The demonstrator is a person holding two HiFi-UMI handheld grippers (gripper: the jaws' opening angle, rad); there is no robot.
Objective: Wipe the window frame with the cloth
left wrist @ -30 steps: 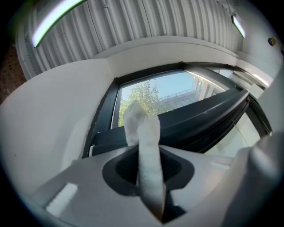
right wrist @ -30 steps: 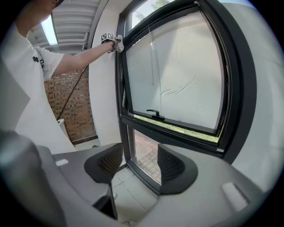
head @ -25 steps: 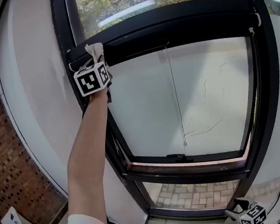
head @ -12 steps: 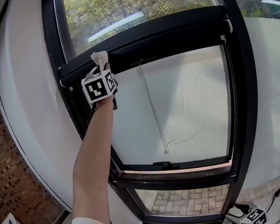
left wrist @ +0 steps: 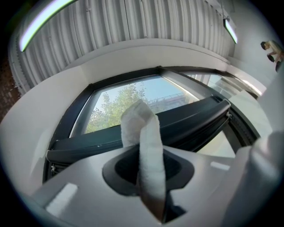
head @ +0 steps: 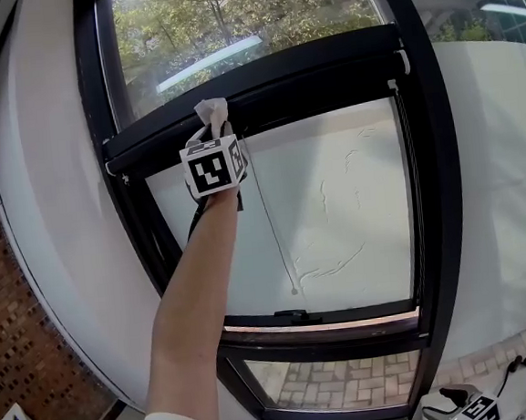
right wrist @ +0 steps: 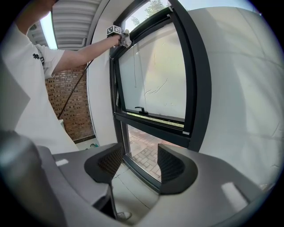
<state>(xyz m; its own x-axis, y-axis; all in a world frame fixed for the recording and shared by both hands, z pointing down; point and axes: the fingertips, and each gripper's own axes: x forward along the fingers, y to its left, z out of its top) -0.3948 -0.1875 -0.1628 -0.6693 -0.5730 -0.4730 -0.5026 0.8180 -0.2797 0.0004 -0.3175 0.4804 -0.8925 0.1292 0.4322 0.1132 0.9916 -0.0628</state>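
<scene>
Cloth in left tongs, at window frame.

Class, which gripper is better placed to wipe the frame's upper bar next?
Left: the left gripper holds the cloth at the upper bar; the right gripper hangs low, open, empty.

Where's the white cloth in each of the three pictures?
Head view: the crumpled white cloth is upper middle, against the black window frame.
Left gripper view: cloth dead centre, clamped in the jaws.
Right gripper view: cloth tiny, top left, at the raised arm's end.
Shared landmark: the frame's black crossbar.
</scene>
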